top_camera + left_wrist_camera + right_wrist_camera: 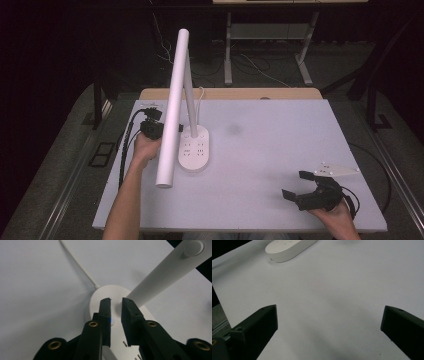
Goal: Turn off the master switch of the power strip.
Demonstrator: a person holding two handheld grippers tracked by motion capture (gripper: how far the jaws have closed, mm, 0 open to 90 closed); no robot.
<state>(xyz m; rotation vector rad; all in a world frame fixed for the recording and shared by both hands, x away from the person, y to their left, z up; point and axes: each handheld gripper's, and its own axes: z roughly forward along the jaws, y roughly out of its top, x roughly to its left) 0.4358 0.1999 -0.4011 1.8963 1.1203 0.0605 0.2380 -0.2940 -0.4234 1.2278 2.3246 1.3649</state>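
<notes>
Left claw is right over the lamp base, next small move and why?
Probably ease the left claw straight down so a jaw tip presses the small blue-lit button on the lamp base. The jaws stand nearly closed just above it, beside the lamp's arm. The right claw is open, far off.

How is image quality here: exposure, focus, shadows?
High view: the white table is evenly lit against a very dark room, everything a bit soft. Left hand-held gripper view: the lamp base is nearly blown out, with a small blue light between the close-set jaws. Right hand-held gripper view: jaws sharp and wide apart, faint soft shadows on the table.
</notes>
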